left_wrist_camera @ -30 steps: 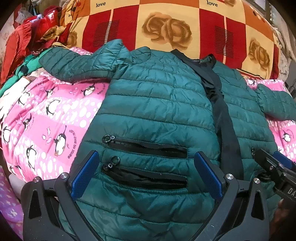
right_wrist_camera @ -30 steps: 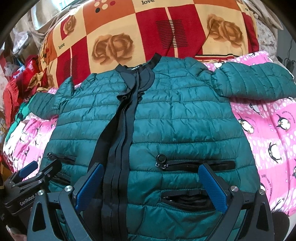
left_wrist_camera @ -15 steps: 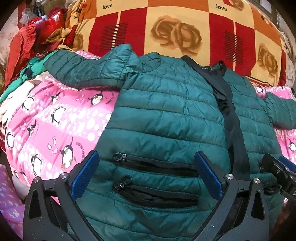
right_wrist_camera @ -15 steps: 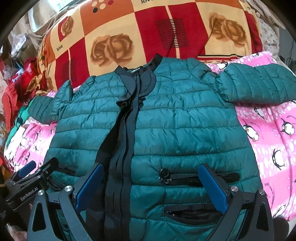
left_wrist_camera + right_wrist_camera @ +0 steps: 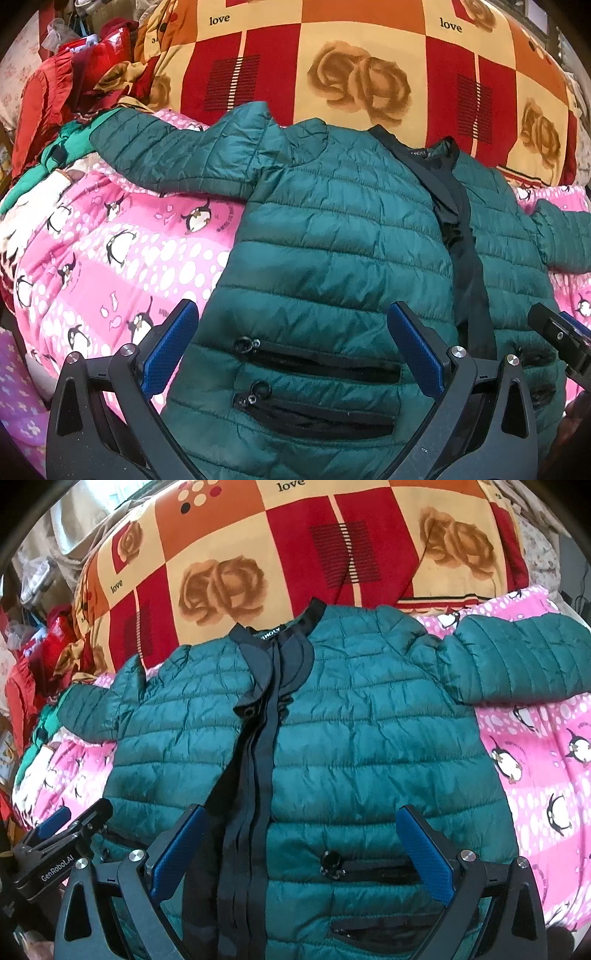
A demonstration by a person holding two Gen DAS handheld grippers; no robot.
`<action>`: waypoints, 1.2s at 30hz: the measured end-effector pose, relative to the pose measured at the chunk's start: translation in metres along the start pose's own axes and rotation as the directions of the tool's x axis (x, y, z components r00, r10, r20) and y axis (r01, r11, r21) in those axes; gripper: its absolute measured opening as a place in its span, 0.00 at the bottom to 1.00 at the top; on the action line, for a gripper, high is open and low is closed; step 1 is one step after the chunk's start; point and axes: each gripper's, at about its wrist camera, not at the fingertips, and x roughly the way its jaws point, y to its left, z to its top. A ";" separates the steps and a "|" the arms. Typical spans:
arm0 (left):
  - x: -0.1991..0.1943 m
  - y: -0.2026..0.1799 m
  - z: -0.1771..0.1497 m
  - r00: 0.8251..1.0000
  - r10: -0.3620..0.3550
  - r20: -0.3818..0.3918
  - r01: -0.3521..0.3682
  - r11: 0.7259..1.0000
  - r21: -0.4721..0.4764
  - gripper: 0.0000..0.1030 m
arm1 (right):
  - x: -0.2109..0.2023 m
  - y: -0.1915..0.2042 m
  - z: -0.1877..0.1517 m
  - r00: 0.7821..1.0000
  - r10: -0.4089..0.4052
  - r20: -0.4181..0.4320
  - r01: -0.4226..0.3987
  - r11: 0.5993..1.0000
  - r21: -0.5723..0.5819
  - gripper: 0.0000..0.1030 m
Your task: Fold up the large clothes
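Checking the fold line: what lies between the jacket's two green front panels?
A black placket strip runs from collar to hem between the jacket panels, clearest in the right wrist view.

Both cameras sit low at the hem end of the jacket, close above it, and look forward along it toward the collar and the quilt behind. The left wrist view looks over the left half, between the open fingers of the left gripper. The right wrist view looks over the right half, across the placket. Both share the jacket, the quilt and the pink sheet. Each view catches the other gripper at its edge.
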 end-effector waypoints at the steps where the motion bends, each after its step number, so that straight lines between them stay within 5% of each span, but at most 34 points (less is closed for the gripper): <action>1: 0.000 0.000 0.001 1.000 0.000 0.003 0.000 1.000 -0.002 0.99 | 0.001 0.001 0.002 1.000 0.003 0.000 -0.003 1.000 0.001 0.99; 36: 0.043 0.013 0.059 0.999 0.033 0.025 -0.032 0.999 -0.033 0.99 | 0.044 0.013 0.058 0.998 0.054 0.035 -0.053 0.999 -0.010 0.99</action>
